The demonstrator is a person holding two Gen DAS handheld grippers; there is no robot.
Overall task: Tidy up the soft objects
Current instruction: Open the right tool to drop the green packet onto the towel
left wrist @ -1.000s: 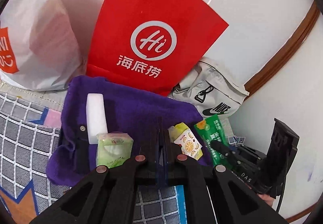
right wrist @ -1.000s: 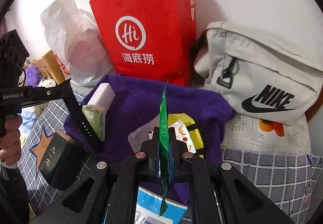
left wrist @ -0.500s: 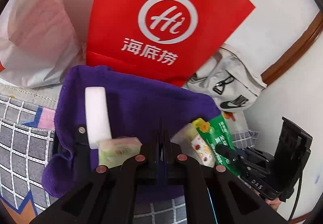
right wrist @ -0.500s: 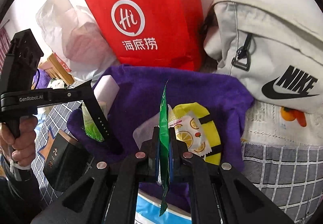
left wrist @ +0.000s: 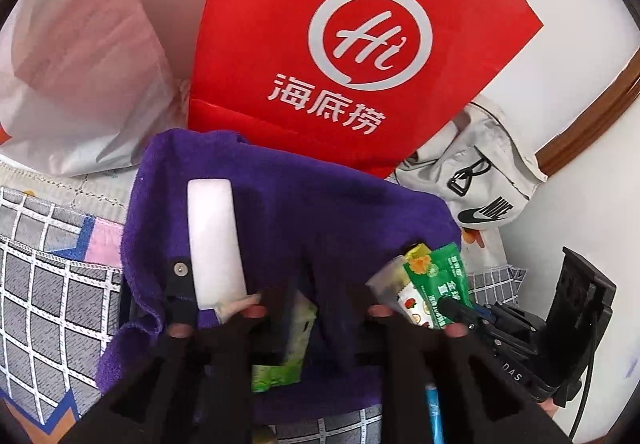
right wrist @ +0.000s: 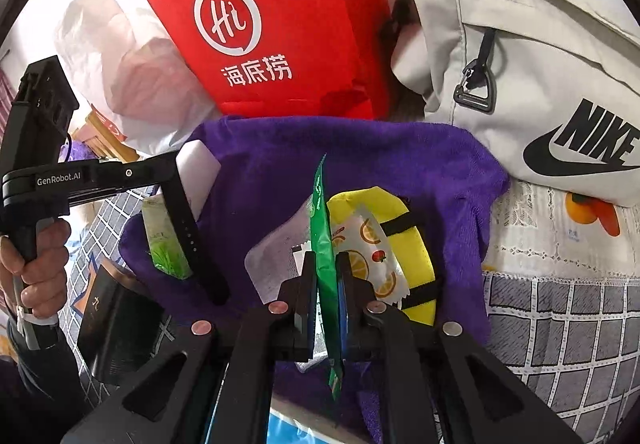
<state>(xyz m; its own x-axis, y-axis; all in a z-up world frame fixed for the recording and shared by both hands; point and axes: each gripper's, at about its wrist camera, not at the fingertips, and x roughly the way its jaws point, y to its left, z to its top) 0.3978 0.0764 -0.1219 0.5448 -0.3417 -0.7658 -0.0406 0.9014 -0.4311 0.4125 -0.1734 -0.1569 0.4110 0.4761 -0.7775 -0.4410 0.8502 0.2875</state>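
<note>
The left gripper (left wrist: 316,308) was opening over a green tissue pack (left wrist: 296,340) at lower centre on the purple towel (left wrist: 320,212). The right gripper (right wrist: 324,276), jaws parting slightly, clamped an upright green sachet (right wrist: 322,228) at centre frame.

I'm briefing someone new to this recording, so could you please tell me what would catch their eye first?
The big red paper bag stands at the back. In front of it a purple towel holds small packets. The right gripper pinches a green sachet edge-on above the towel.
</note>
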